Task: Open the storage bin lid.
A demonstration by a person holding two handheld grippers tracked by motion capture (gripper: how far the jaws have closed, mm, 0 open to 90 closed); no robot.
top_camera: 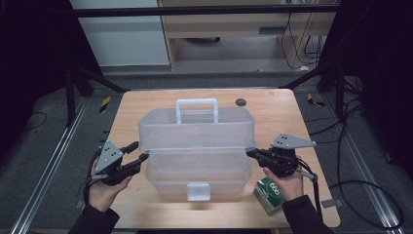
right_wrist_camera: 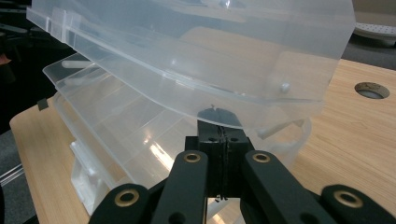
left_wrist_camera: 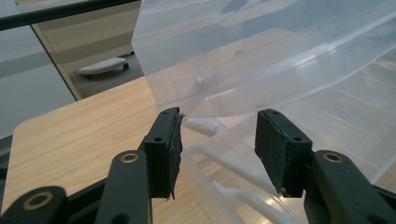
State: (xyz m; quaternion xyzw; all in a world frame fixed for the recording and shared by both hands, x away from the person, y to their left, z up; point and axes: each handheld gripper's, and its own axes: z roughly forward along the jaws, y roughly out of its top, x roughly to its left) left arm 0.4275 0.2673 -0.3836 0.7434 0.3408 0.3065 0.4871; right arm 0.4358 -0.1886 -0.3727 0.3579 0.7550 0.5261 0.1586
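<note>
Lid-opening step: left tongs [top_camera: 141,151] released at the clear plastic toolbox [top_camera: 195,146]'s nine o'clock; right tongs [top_camera: 250,153] clenched, seemingly empty, under its rim; next, lift evenly.

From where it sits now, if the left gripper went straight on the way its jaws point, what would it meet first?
Most likely the clear plastic box. The left gripper stands open beside its left end, with the raised lid's lower corner right ahead. Depth is hard to judge through the clear plastic.

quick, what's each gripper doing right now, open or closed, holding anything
Left gripper: open at the edge of the clear plastic box, gripping nothing.
Right gripper: shut under the box lid's corner; whether it pinches it cannot be told.
</note>
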